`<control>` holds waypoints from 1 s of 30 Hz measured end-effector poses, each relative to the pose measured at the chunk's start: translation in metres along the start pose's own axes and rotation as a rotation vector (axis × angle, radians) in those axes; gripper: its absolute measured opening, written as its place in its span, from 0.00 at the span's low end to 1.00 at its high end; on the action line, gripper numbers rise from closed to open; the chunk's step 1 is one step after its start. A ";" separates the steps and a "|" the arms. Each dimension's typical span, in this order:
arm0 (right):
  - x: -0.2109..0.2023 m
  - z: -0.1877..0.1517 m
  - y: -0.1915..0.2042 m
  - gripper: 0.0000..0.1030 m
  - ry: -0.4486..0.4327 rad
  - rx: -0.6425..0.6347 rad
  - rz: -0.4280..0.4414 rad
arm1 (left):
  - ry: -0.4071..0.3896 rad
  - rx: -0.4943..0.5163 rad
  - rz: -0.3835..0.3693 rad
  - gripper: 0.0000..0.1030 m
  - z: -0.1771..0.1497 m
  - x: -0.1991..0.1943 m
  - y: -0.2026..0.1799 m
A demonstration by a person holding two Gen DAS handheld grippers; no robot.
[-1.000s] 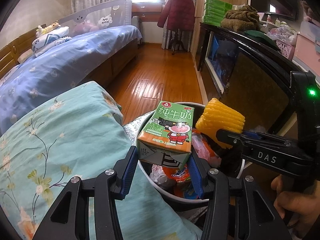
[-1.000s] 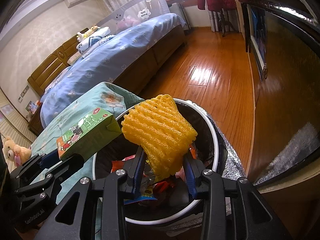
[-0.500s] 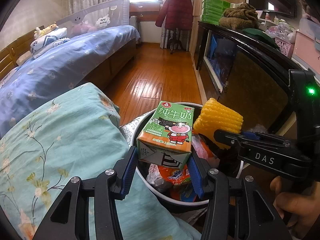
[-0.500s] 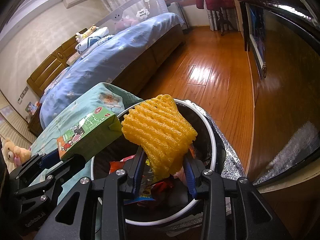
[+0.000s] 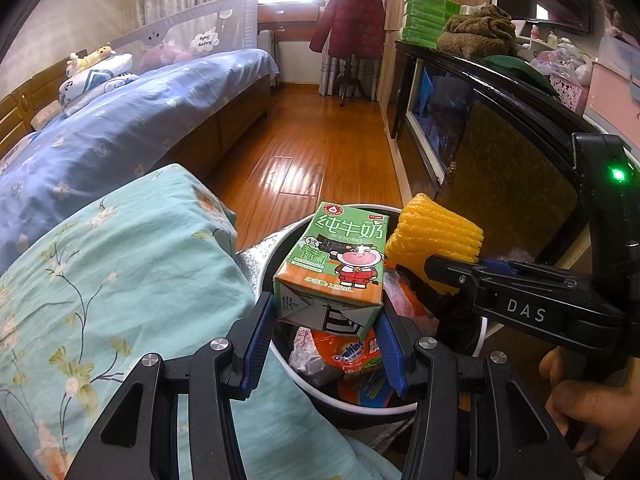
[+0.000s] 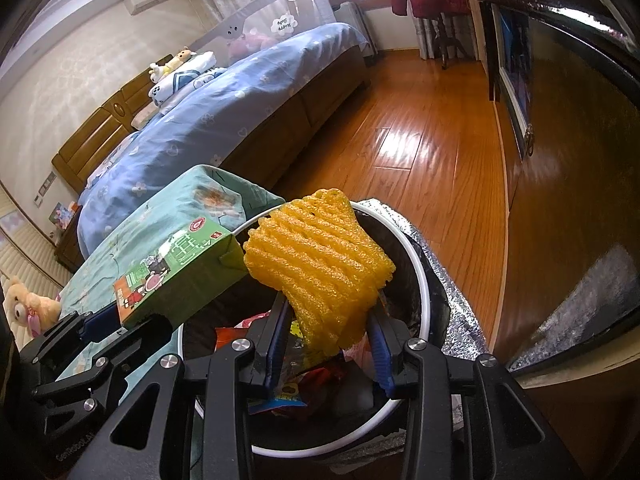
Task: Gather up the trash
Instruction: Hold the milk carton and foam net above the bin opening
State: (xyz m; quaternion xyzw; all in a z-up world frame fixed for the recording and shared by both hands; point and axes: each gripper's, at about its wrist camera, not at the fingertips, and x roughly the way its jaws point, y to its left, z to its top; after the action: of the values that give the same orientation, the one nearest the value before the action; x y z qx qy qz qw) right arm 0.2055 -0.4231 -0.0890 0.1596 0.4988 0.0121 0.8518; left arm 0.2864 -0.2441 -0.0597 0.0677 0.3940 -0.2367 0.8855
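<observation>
On the left, my left gripper (image 5: 326, 344) clamps a green milk carton (image 5: 334, 268) over the trash bin (image 5: 280, 354), beside the teal quilt (image 5: 120, 280). To its right, my right gripper (image 6: 330, 340) pinches a yellow foam net (image 6: 320, 268) above the same bin's wrappers (image 5: 352, 356).

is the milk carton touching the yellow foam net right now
Cannot tell. In the right wrist view the milk carton corner meets the yellow foam net edge, and in the left wrist view they overlap; neither shows contact or a gap plainly.
</observation>
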 end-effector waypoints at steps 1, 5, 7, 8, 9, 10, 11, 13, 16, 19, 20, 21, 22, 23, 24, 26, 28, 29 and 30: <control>0.000 0.000 0.001 0.37 -0.001 -0.001 -0.001 | 0.000 0.000 -0.001 0.46 0.000 0.000 0.000; 0.001 0.000 0.001 0.39 0.004 0.001 0.001 | 0.001 0.000 -0.003 0.46 0.000 0.001 -0.001; 0.002 0.000 0.001 0.39 0.009 0.001 0.002 | 0.002 0.000 -0.003 0.46 0.000 0.001 0.000; 0.002 0.000 0.001 0.39 0.010 0.001 0.002 | 0.003 -0.002 -0.003 0.46 -0.001 0.001 -0.001; 0.003 0.001 0.000 0.39 0.012 0.002 0.002 | 0.003 -0.003 -0.004 0.46 0.000 0.002 0.000; 0.003 0.001 0.000 0.39 0.012 0.002 0.001 | 0.005 -0.003 -0.006 0.46 0.000 0.002 0.000; 0.003 0.001 0.001 0.39 0.012 0.003 0.000 | 0.007 -0.004 -0.008 0.46 0.000 0.002 0.000; 0.003 0.001 0.001 0.39 0.012 0.005 0.002 | 0.009 -0.004 -0.009 0.46 0.000 0.002 0.000; 0.004 0.001 0.001 0.39 0.016 0.005 0.001 | 0.013 -0.009 -0.013 0.46 0.001 0.003 0.001; 0.005 0.002 0.001 0.39 0.021 0.006 0.005 | 0.015 -0.013 -0.017 0.46 0.002 0.003 0.004; 0.005 0.001 0.001 0.39 0.022 0.006 0.005 | 0.016 -0.012 -0.018 0.46 0.002 0.003 0.004; 0.005 0.002 0.000 0.39 0.023 0.007 0.006 | 0.017 -0.011 -0.019 0.46 0.002 0.003 0.004; 0.005 0.002 0.000 0.39 0.023 0.008 0.006 | 0.018 -0.009 -0.019 0.46 0.002 0.003 0.003; 0.005 0.002 0.000 0.39 0.023 0.009 0.006 | 0.018 -0.008 -0.018 0.46 0.002 0.003 0.003; 0.005 0.002 0.000 0.39 0.022 0.010 0.006 | 0.019 -0.008 -0.018 0.46 0.002 0.003 0.003; 0.005 0.001 0.000 0.39 0.021 0.013 0.006 | 0.018 -0.008 -0.018 0.46 0.002 0.003 0.003; 0.005 0.001 0.000 0.39 0.021 0.015 0.006 | 0.018 -0.008 -0.018 0.46 0.002 0.003 0.003; 0.005 0.001 0.000 0.39 0.021 0.015 0.006 | 0.018 -0.008 -0.018 0.46 0.002 0.003 0.003; 0.005 0.001 0.000 0.39 0.022 0.016 0.006 | 0.018 -0.007 -0.017 0.46 0.002 0.003 0.002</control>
State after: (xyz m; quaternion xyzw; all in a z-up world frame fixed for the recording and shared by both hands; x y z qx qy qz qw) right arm 0.2088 -0.4221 -0.0927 0.1677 0.5077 0.0127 0.8450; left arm 0.2902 -0.2437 -0.0606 0.0631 0.4033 -0.2423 0.8802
